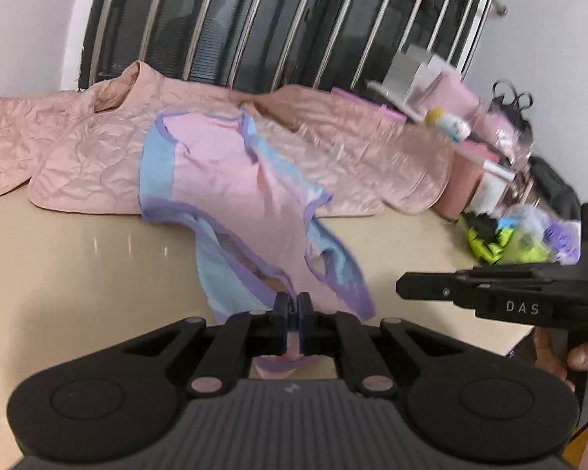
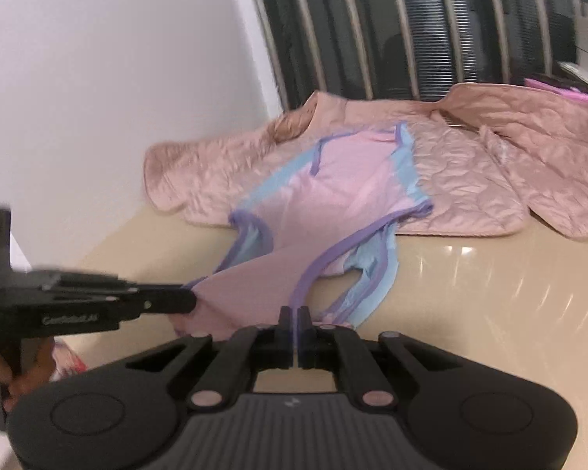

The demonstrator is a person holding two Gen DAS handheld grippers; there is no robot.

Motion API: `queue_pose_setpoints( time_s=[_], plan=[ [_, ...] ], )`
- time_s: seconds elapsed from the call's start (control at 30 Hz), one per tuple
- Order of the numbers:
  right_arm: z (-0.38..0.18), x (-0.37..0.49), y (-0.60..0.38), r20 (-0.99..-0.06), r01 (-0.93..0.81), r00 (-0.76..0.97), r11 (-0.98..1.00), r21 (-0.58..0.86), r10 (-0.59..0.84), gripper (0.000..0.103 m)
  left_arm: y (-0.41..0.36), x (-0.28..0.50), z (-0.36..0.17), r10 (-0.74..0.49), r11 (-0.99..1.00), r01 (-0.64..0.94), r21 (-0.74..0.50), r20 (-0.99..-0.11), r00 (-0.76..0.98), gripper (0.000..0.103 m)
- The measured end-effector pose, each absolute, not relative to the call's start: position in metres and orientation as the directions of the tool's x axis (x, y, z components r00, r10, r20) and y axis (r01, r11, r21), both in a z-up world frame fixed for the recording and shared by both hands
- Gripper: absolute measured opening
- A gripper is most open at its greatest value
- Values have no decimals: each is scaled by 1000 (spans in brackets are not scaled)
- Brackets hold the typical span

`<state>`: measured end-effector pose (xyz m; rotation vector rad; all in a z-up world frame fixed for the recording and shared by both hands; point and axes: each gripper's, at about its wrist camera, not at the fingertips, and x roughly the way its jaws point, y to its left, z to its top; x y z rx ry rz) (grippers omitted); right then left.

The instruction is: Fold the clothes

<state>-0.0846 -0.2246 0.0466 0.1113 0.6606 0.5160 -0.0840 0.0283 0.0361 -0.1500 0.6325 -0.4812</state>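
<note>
Two grippers clamp the near hem of one pink garment (image 1: 231,180) on a beige table (image 1: 78,258), apparently to draw it flat for folding. The left gripper (image 1: 293,315) pinches pink cloth between closed pads; the right gripper (image 2: 295,327) bites the purple trim, seemingly at the other near corner. The garment's far end lies over one quilted jacket (image 1: 58,145), spread along the table's far edge below a barred window (image 1: 278,23). Clutter (image 1: 501,149) crowds the far right. One hand (image 1: 584,356) shows at the right gripper's handle.
</note>
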Motion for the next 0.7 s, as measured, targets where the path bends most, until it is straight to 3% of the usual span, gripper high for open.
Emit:
queue_pose_setpoints(
  time_s=[0.13,0.2,0.27,0.37,0.4,0.43,0.47,0.7],
  plan=[
    [43,-79,-225,-557,-428,661,862,270,503,9,30,-76,36,-440,898,358,-256,-547,712,4],
    [35,-69,-220,-562,-431,655,860,272,506,34,32,-70,35,-420,907,340,-247,-556,717,4],
    [26,-58,-214,-575,-435,641,857,274,509,37,33,-66,33,-415,910,327,-255,-558,719,4],
    [12,-42,-201,-610,-449,597,848,283,520,37,34,-62,31,-413,911,323,-257,-554,723,4],
    [9,-39,-198,-613,-456,586,841,292,530,32,35,-59,31,-412,911,320,-260,-553,724,4],
    [6,-36,-194,-616,-464,576,835,295,538,24,35,-55,31,-411,911,317,-262,-551,726,4],
    [5,-34,-191,-615,-467,579,836,287,535,3,35,-50,34,-413,911,318,-264,-541,733,4],
    [38,-1,-185,-538,-457,697,872,175,474,2,36,3,65,-406,913,330,-240,-453,793,4]
  ],
)
